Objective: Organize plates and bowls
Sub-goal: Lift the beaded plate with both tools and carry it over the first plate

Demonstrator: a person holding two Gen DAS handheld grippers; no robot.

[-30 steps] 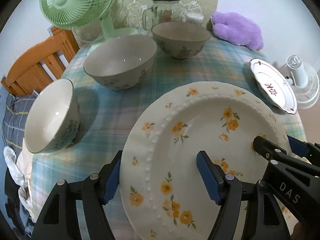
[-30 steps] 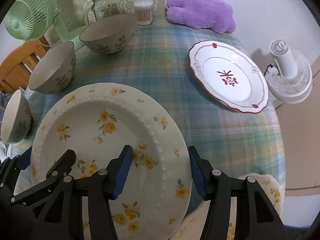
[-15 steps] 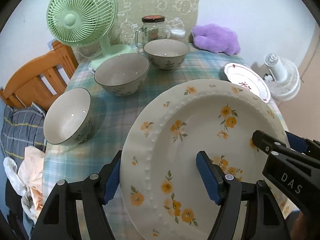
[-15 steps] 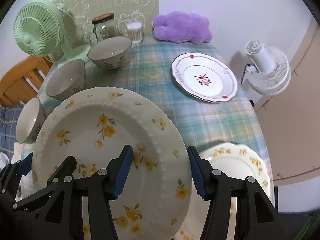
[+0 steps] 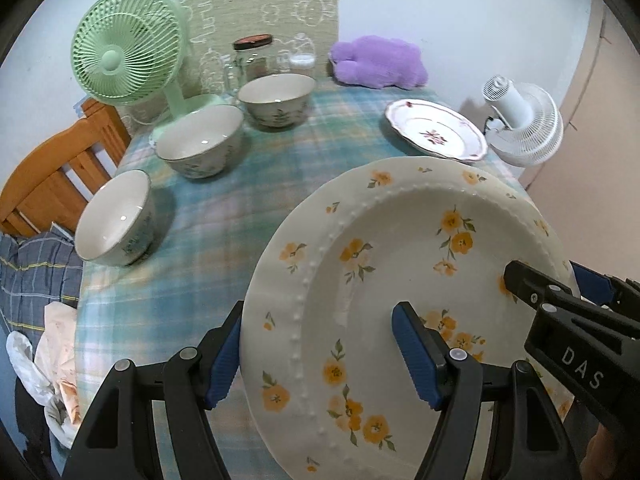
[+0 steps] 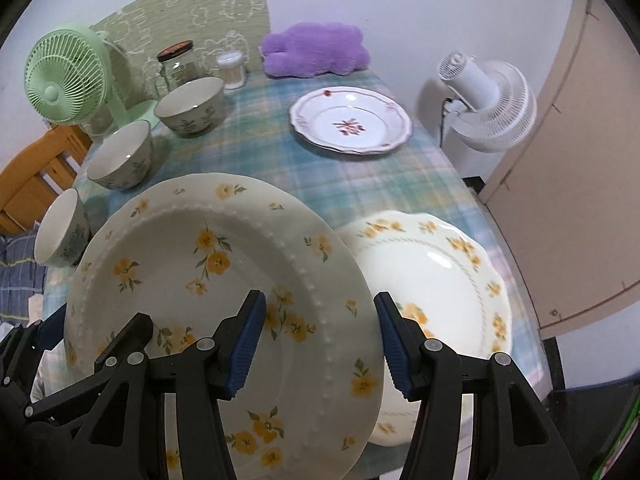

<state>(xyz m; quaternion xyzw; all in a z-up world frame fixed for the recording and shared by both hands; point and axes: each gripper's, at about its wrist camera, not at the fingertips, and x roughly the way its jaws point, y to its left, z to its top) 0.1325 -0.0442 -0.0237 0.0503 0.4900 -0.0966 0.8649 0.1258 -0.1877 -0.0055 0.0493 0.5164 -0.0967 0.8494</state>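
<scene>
Big white plate with yellow flowers [image 5: 400, 264] [image 6: 224, 280] held up above the tabletop [image 5: 248, 200] [image 6: 360, 184], tilted, gripped on two sides. Left claw [image 5: 320, 344] clamped over the plate's left rim, one blue pad under the edge, the other on the top face. Right claw [image 6: 320, 344] clamped over the plate's right rim the same way. Just past the right claw, lower down: another yellow-flowered plate with a wavy edge [image 6: 452, 264], flat on the tabletop, partly hidden under the held plate. Farther ahead of the right claw: a white plate with red marks [image 6: 352, 120] [image 5: 436, 130]. Ahead and left of the left claw: three bowls [image 5: 116, 220] [image 5: 200, 144] [image 5: 276, 98] in a row. Behind those, at the far edge: a green fan [image 5: 128, 48], a glass jar [image 5: 254, 58] and a purple soft toy [image 5: 380, 62]. Off the right side of the tabletop: a white fan [image 6: 488, 100].
</scene>
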